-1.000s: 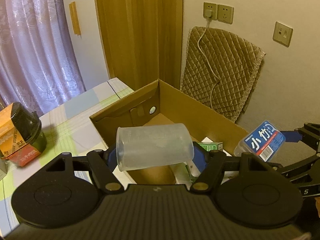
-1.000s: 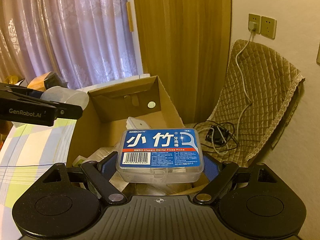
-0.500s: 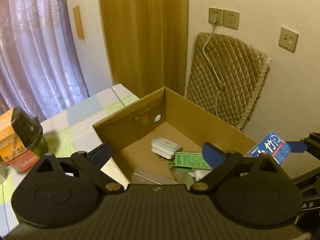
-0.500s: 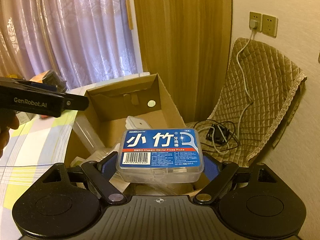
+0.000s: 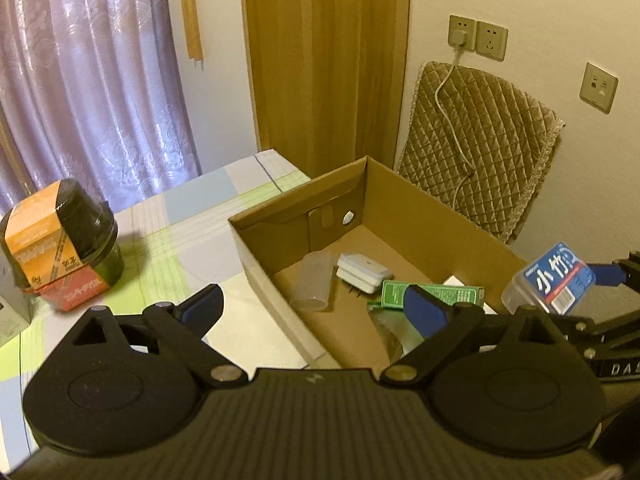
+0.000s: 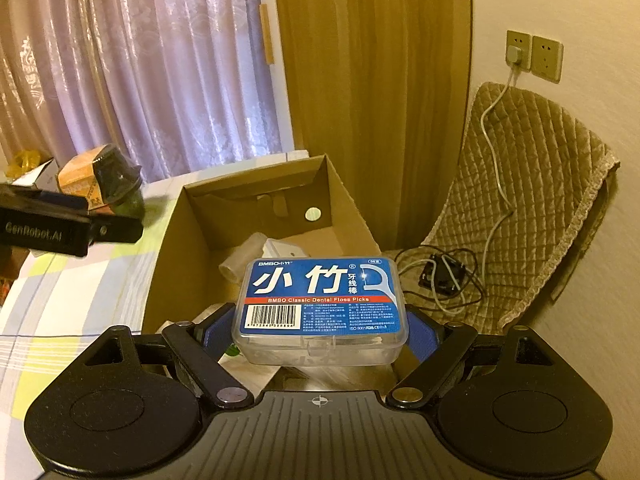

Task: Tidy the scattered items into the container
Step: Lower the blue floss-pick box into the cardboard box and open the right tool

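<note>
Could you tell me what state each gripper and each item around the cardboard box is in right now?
left gripper: open, empty.
right gripper: shut on the floss pick box, above the box's near end.
cardboard box: open-topped, on the table.
clear plastic cup: on its side inside the box.
white case: closed, inside.
green carton: lying flat inside.
black jar: upright on the table, outside.

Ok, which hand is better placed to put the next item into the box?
The right. Its gripper is shut on the floss box, held at the cardboard box. The left gripper is open and empty.
</note>
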`<state>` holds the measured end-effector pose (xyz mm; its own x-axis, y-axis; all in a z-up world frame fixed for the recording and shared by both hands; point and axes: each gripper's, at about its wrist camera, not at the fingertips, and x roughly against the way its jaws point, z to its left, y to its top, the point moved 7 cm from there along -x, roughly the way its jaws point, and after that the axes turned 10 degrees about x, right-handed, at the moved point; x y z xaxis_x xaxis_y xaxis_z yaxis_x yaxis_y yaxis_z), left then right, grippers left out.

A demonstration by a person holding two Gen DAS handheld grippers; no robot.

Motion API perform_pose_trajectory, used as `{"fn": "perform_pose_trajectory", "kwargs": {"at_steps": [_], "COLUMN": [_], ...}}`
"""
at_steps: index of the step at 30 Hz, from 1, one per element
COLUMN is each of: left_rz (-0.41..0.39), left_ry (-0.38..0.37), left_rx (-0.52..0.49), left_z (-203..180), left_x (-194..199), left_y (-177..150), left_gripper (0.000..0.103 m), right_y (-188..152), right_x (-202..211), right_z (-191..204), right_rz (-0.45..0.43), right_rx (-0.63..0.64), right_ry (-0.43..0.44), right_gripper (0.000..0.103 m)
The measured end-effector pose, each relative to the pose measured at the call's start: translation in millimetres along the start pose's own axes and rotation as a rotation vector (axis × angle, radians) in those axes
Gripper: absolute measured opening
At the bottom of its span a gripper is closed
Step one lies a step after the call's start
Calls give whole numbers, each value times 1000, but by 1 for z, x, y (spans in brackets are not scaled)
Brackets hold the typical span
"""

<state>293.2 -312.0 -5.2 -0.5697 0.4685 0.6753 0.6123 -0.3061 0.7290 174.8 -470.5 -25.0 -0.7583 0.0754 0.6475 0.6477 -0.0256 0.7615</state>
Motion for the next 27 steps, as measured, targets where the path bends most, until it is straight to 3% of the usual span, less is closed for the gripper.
{"fn": "perform_pose_trajectory", "kwargs": {"at_steps": [27], "left_rz": [32], "left_ry": [15], "left_rx": [43], "left_z": [26], "left_x": [11], "left_y": [-20], "left_gripper": [95], "right_y": [45], "right_x": [-25], "right_z": [23], "right_rz": [-46], "right_rx": [79], "right_ry": [41], "right_gripper": [88]}}
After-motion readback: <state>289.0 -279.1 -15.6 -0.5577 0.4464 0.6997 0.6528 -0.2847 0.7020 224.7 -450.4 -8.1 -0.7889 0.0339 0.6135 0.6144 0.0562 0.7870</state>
